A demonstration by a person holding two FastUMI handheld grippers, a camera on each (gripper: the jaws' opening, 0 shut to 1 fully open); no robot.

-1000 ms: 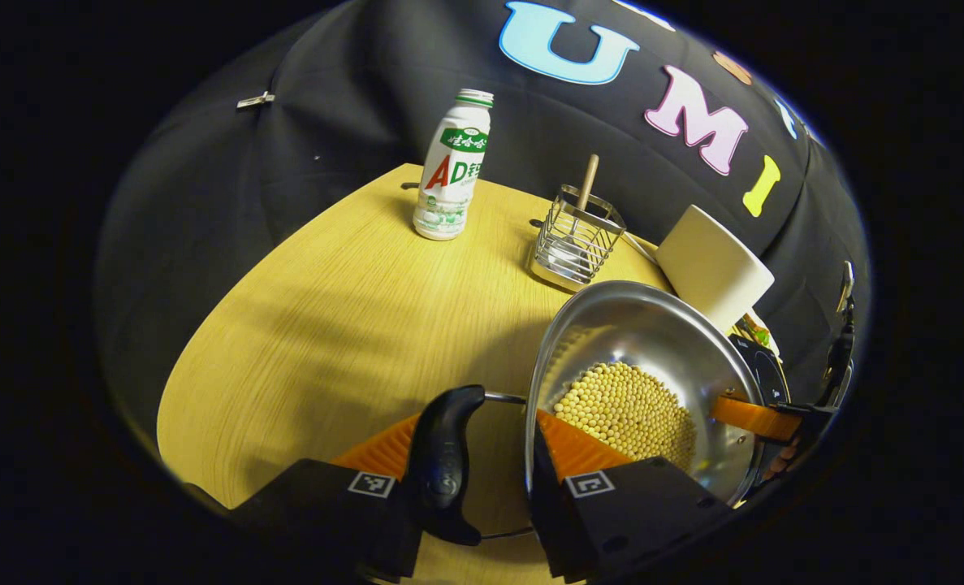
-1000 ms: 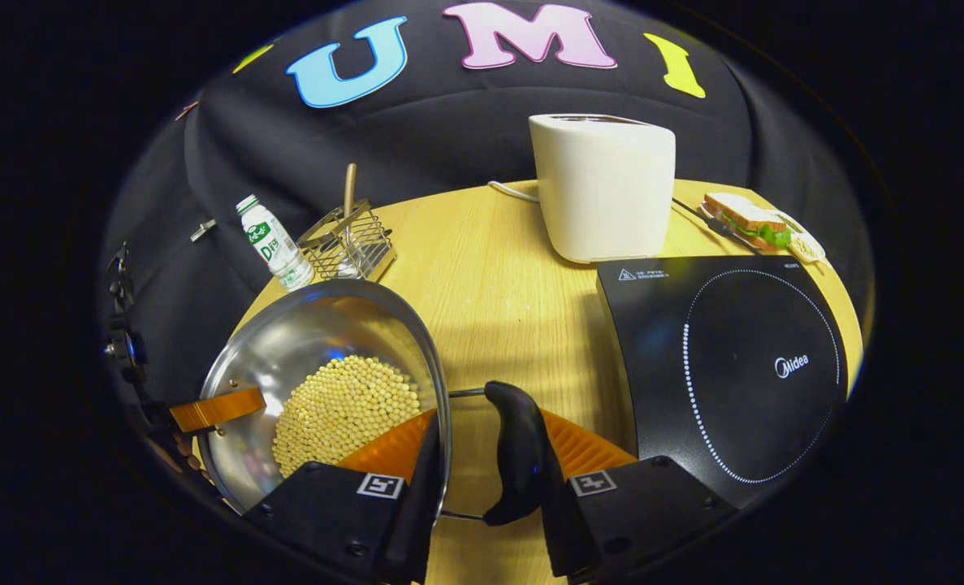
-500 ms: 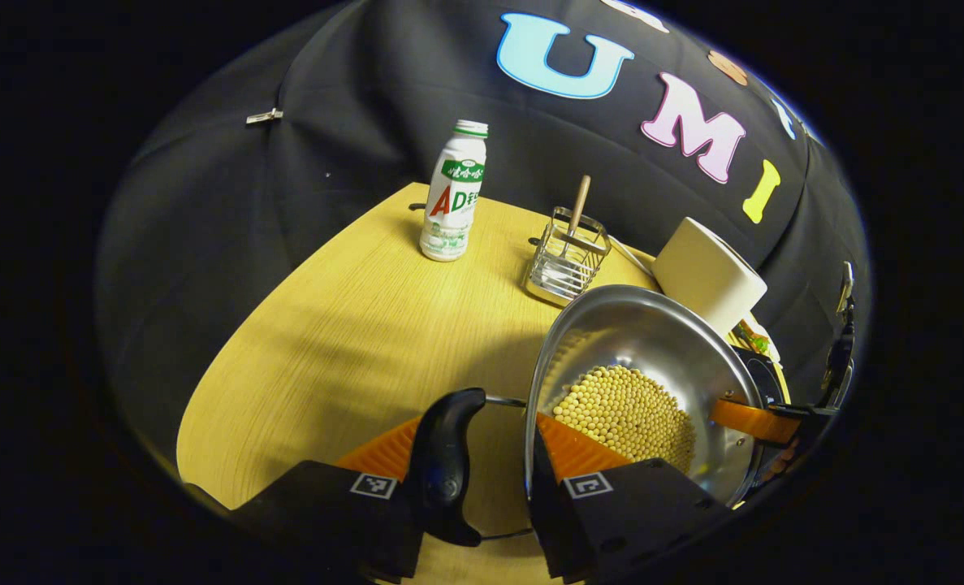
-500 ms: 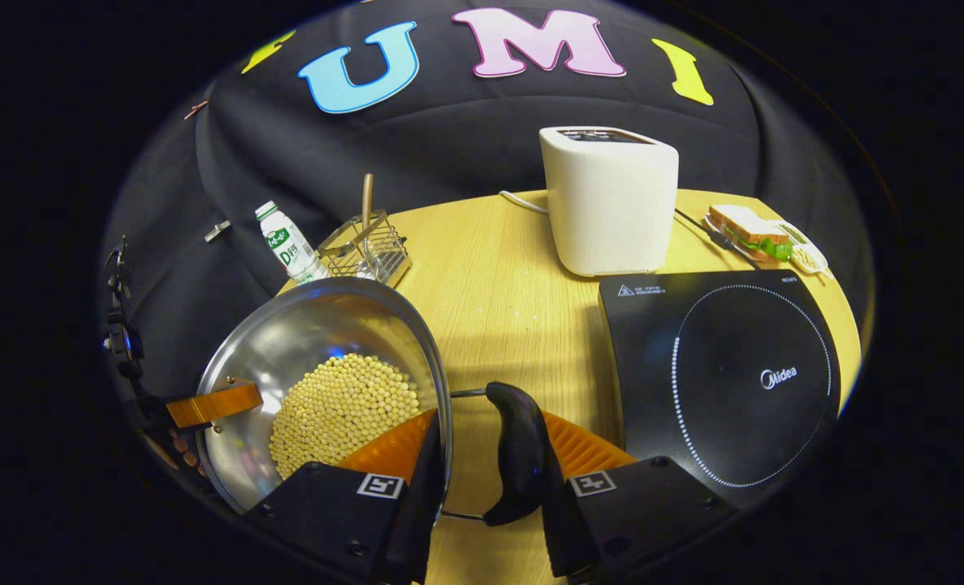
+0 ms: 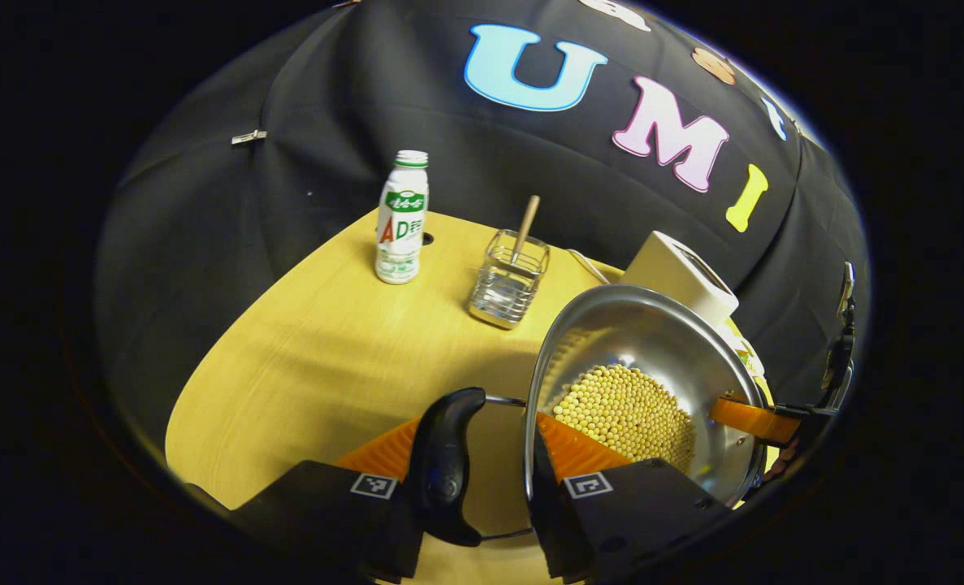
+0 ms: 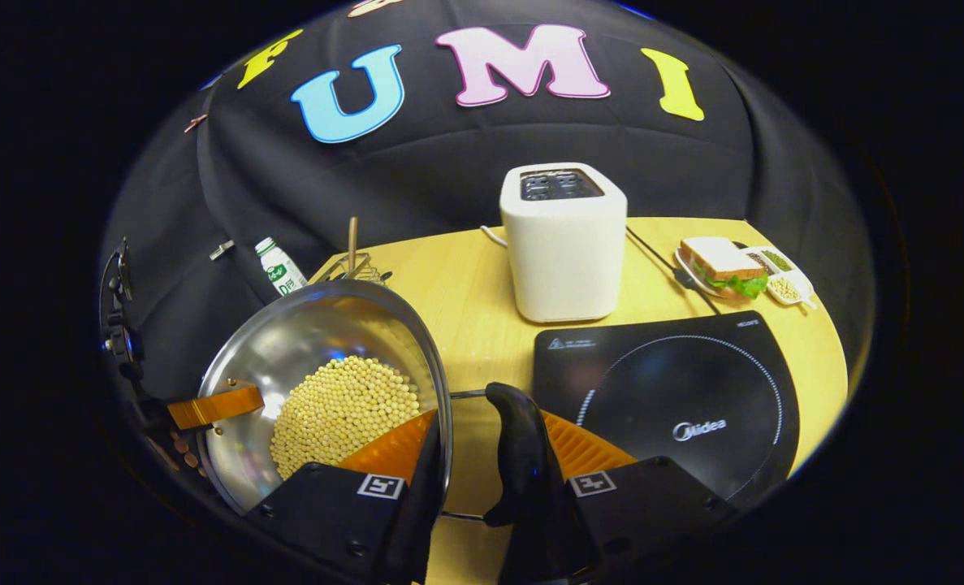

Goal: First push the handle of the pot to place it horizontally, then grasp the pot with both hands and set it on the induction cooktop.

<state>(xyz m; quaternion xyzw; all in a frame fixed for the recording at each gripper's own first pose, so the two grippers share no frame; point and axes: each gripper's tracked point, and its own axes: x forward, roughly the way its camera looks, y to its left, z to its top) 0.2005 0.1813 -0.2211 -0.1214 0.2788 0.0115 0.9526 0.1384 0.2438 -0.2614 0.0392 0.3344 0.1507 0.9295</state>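
The pot [image 5: 644, 382], part-filled with beans [image 5: 624, 414], is shown gripped at both sides above the tabletop [image 5: 327, 366], left of the cooktop [image 6: 676, 398] — carrying is judged under way, setting down is left. Left claw [image 5: 482, 463]: clenched across the pot's rim and left handle [image 5: 443, 463]. Right claw [image 6: 490, 471]: likewise clenched on rim and right handle [image 6: 522, 455]. Whether the pot is lifted clear cannot be told.

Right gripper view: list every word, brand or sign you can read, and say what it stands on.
"Midea": on the cooktop.
Print beside the warning triangle at the cooktop's back edge: too small to read.
Writing on the bottle: too small to read.
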